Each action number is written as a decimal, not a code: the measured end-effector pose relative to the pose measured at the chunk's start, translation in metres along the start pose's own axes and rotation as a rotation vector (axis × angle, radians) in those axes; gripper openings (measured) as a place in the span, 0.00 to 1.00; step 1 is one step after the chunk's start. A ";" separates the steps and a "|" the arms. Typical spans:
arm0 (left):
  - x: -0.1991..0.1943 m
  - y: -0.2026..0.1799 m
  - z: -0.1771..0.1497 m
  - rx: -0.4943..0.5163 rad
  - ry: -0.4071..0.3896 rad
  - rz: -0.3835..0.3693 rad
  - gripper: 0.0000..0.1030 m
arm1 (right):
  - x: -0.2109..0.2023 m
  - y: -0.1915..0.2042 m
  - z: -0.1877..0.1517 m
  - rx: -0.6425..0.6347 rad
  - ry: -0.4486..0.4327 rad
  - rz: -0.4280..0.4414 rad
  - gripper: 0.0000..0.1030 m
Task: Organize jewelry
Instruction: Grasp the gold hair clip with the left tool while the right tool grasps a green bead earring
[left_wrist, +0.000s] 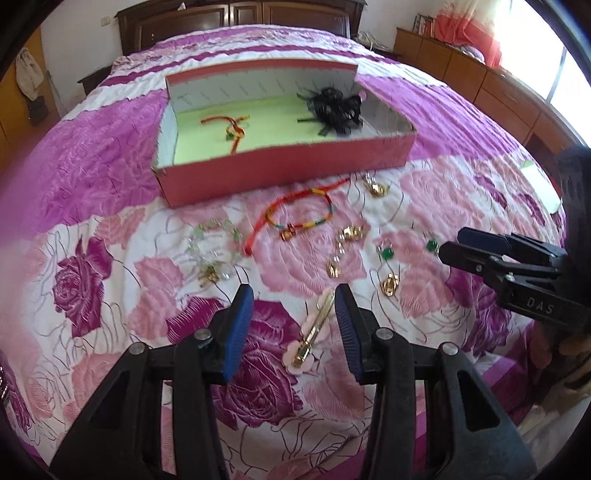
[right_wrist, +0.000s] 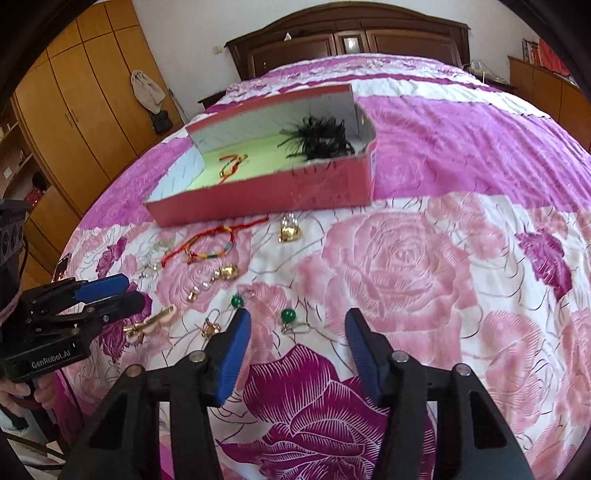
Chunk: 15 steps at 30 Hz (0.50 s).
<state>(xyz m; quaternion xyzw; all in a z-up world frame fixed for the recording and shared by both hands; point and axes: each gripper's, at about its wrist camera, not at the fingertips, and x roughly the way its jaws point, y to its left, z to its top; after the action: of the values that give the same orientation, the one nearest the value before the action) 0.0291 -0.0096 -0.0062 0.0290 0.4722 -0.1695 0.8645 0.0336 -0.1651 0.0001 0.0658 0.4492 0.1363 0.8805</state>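
Observation:
A red box (left_wrist: 280, 177) with a green floor lies on the bed, holding a red cord bracelet (left_wrist: 231, 127) and a black feather piece (left_wrist: 336, 105). In front of it lie a rainbow braided bracelet (left_wrist: 299, 210), a clear bead bracelet (left_wrist: 210, 243), pearl-and-gold earrings (left_wrist: 343, 247) and green bead earrings (left_wrist: 386, 253). My left gripper (left_wrist: 293, 295) hangs open just above a pink-and-gold hair clip (left_wrist: 314, 332), which lies between its fingers, untouched. My right gripper (right_wrist: 298, 317) is open over a green bead earring (right_wrist: 288, 316) that sits between its fingertips without contact.
The floral pink and purple bedspread (right_wrist: 406, 258) covers the whole work area. A gold charm (left_wrist: 376, 186) lies near the box front, a gold earring (left_wrist: 389, 286) beside the left gripper. Wooden wardrobes (right_wrist: 74, 110) stand left, a headboard (right_wrist: 351, 40) at the back.

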 end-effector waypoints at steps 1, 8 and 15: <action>0.002 0.000 -0.001 0.003 0.007 -0.001 0.36 | 0.001 -0.001 0.000 0.000 0.005 0.001 0.52; 0.015 -0.001 -0.011 0.024 0.058 0.002 0.36 | 0.008 0.002 -0.004 -0.018 0.022 -0.002 0.38; 0.026 -0.005 -0.017 0.081 0.078 0.017 0.37 | 0.015 0.005 -0.005 -0.033 0.037 -0.001 0.37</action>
<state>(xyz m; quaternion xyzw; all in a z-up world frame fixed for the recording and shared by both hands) 0.0265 -0.0181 -0.0368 0.0747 0.4979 -0.1798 0.8451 0.0372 -0.1556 -0.0132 0.0486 0.4630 0.1444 0.8731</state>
